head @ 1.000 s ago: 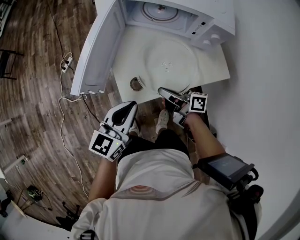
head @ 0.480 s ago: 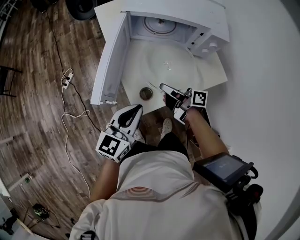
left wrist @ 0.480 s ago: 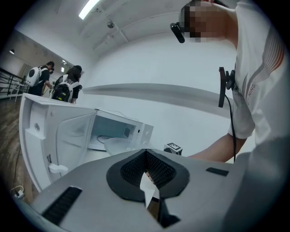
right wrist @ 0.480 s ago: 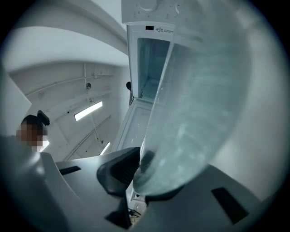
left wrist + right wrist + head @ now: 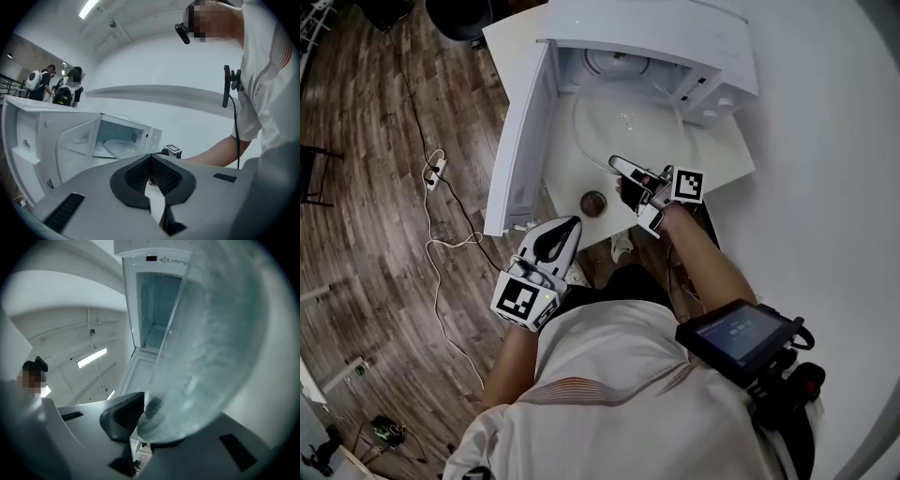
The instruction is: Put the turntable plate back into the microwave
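The clear glass turntable plate [image 5: 628, 120] hangs above the white table in front of the open microwave [image 5: 675, 42], its far edge at the oven's mouth. My right gripper [image 5: 622, 174] pinches the plate's near rim; its jaws are easing open slightly, with the rim still pressed between the pads. In the right gripper view the plate [image 5: 211, 333] fills the right side, with the oven cavity [image 5: 157, 310] behind it. My left gripper [image 5: 566, 227] is shut and empty, low at the table's front edge. In the left gripper view its jaws [image 5: 152, 180] meet, with the microwave [image 5: 126, 133] ahead.
The microwave door [image 5: 520, 141] stands swung open at the left. A small round dark-centred object [image 5: 593, 202] lies near the front edge of the table [image 5: 727, 150]. A power strip and cable [image 5: 434, 161] lie on the wooden floor. A wall is at the right.
My right gripper has carried the plate away from the table's front edge toward the microwave opening. The left gripper has shifted slightly forward and stays shut.
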`<state>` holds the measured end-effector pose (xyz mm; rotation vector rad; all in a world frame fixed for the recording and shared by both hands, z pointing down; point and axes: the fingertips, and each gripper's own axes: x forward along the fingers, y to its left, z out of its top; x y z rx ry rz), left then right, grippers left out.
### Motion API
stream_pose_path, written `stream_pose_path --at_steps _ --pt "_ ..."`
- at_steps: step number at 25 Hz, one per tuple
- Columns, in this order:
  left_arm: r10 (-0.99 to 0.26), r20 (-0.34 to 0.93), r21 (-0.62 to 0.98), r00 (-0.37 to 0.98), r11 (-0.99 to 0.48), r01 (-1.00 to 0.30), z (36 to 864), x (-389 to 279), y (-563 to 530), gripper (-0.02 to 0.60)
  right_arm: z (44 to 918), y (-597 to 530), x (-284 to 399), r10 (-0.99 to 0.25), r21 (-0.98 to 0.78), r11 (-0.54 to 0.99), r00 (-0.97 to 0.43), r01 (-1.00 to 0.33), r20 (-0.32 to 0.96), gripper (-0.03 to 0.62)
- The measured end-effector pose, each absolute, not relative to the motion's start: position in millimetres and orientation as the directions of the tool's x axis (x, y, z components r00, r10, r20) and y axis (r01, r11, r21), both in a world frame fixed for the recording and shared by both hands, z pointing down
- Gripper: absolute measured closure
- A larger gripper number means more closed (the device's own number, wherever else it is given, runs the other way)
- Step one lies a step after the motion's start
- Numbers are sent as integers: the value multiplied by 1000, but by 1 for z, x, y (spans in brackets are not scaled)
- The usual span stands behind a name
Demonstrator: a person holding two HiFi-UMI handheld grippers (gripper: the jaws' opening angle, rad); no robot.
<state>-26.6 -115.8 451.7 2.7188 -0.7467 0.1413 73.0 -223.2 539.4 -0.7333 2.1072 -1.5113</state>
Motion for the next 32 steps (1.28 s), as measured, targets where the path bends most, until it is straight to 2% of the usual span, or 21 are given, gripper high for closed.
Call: stream_pose_path --at_steps 7,12,32 --pt "-512 194 300 837 -781 -547 461 -4 -142 572 557 -279 86 -609 -954 252 -793 -166 -23 542" --pt "-539 187 308 821 -761 -571 450 -14 -140 572 550 -300 77 -614 -956 239 -789 -168 -15 542" --pt "-634 195 336 748 -674 -658 461 -11 -160 572 578 -408 106 -702 -967 144 -711 -210 50 539"
